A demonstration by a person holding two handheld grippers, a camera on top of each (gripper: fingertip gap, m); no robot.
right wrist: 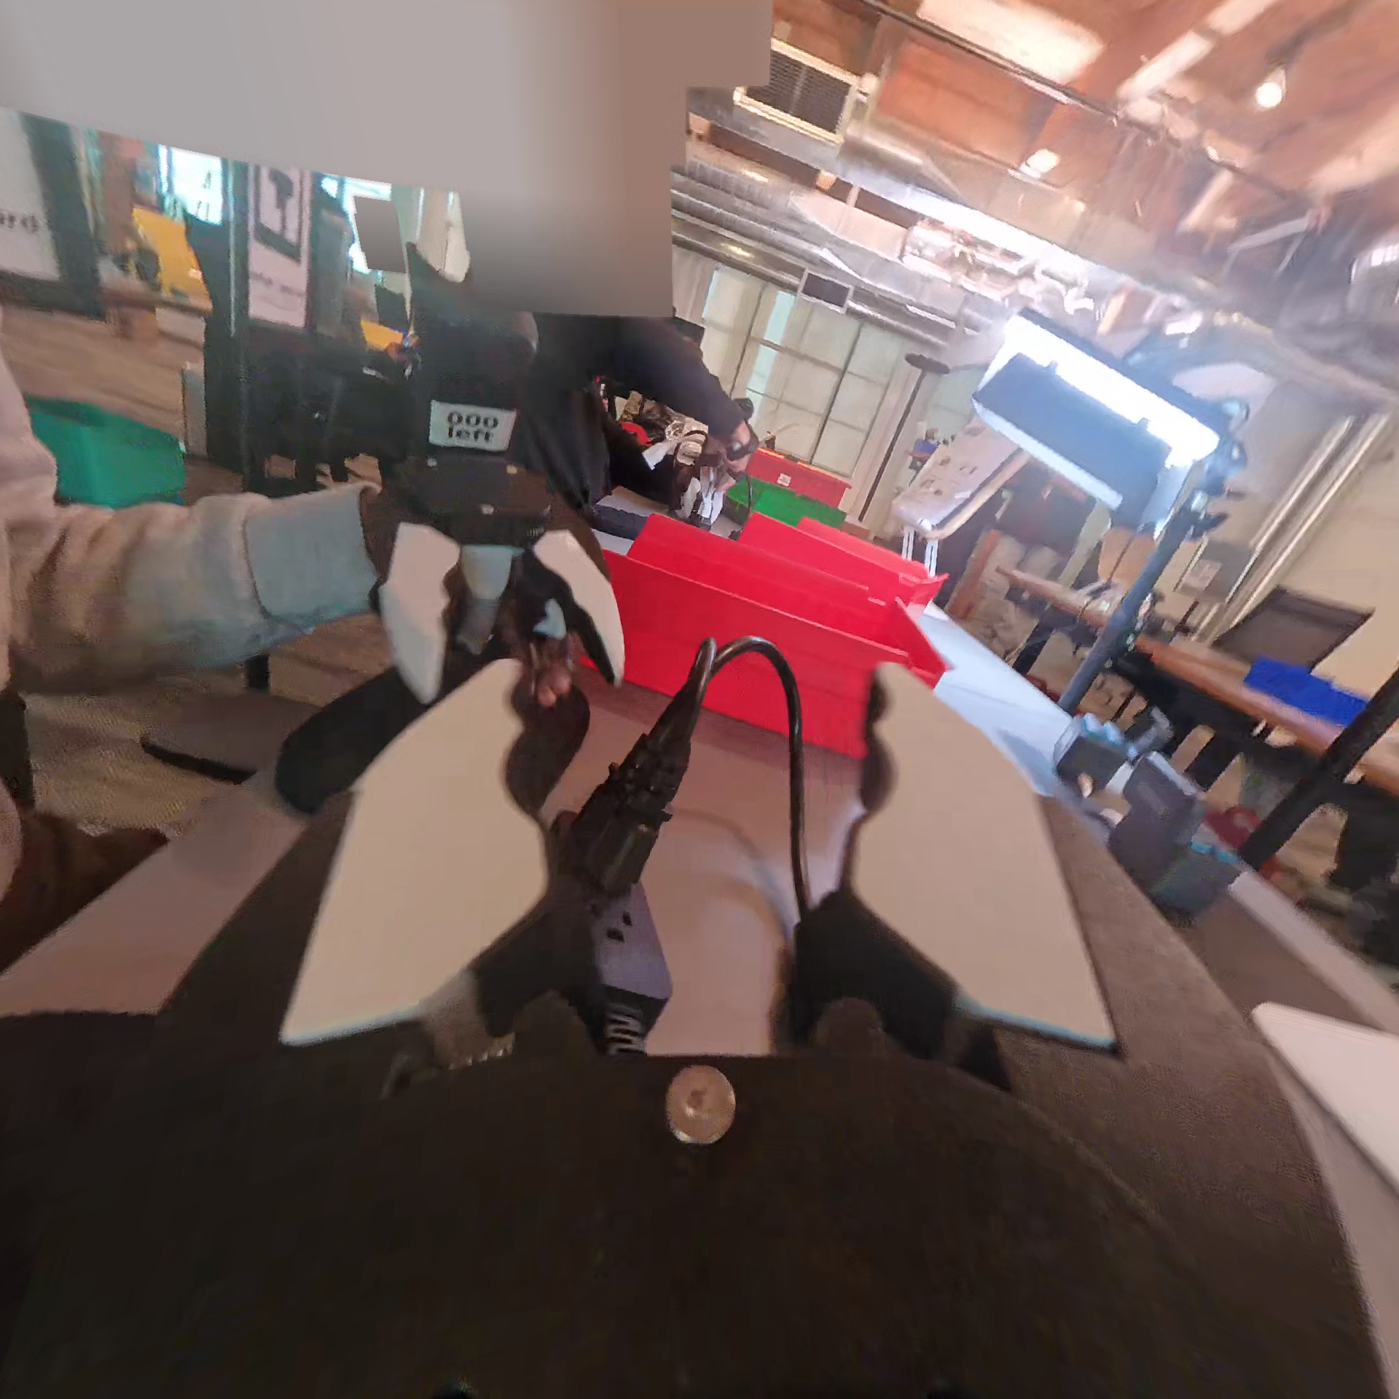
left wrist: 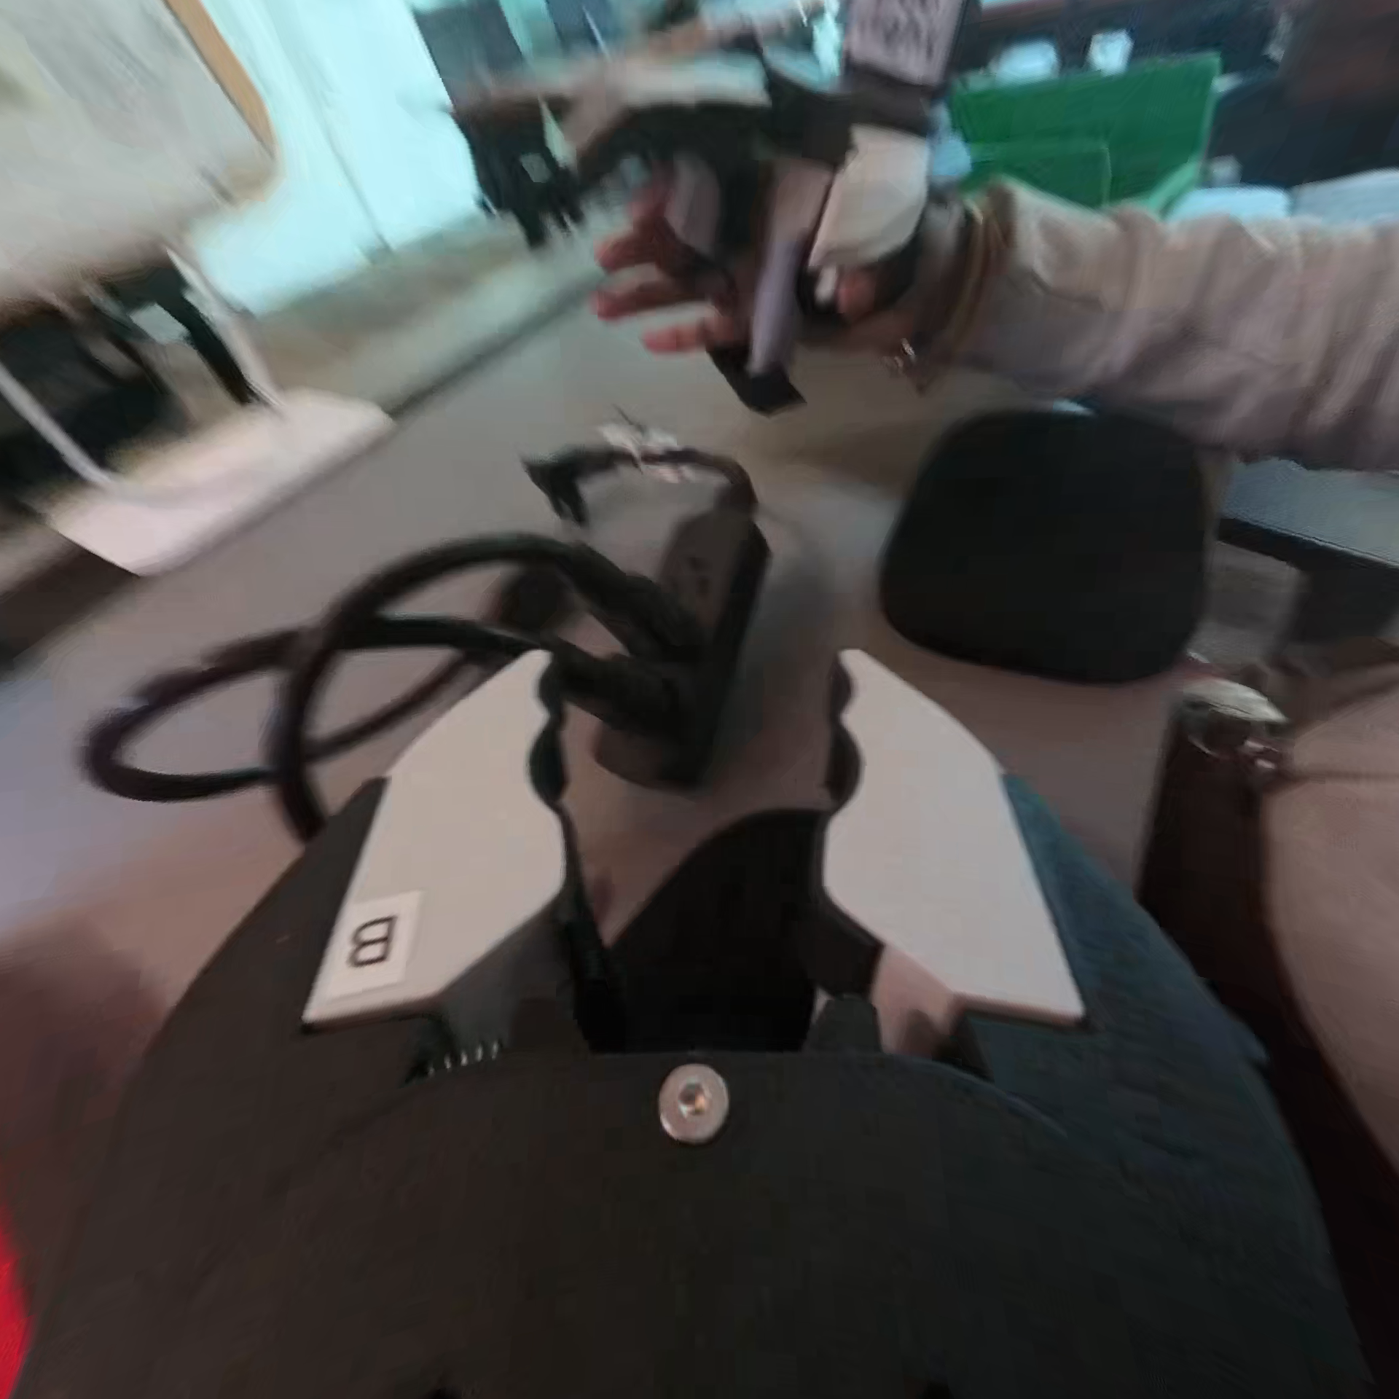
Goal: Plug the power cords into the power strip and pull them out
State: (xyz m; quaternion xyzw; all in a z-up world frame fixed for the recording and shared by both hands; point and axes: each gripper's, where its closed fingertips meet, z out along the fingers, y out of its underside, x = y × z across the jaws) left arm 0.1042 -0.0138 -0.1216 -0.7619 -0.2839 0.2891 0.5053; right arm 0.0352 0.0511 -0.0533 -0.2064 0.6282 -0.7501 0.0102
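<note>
In the left wrist view, which is blurred, a dark power strip [left wrist: 704,590] lies on the brown table [left wrist: 795,469]. Black plugs [left wrist: 628,681] and looped black cords [left wrist: 303,681] sit on its left side. My left gripper [left wrist: 693,681] is open, with its fingers on either side of the strip's near end and not touching it. It also shows in the right wrist view [right wrist: 518,666], open and holding nothing. My right gripper [right wrist: 693,689] is open. A black plug [right wrist: 628,817] seated in the power strip [right wrist: 632,946] stands between its fingers untouched, and its cord [right wrist: 791,727] arcs over.
A black rounded pad [left wrist: 1045,545] lies to the right of the strip. Red bins [right wrist: 757,606] stand at the table's far side. A light panel on a stand [right wrist: 1098,424] is at the right. A white sheet [right wrist: 1332,1075] lies at the right edge. A person's sleeve [left wrist: 1135,303] reaches in.
</note>
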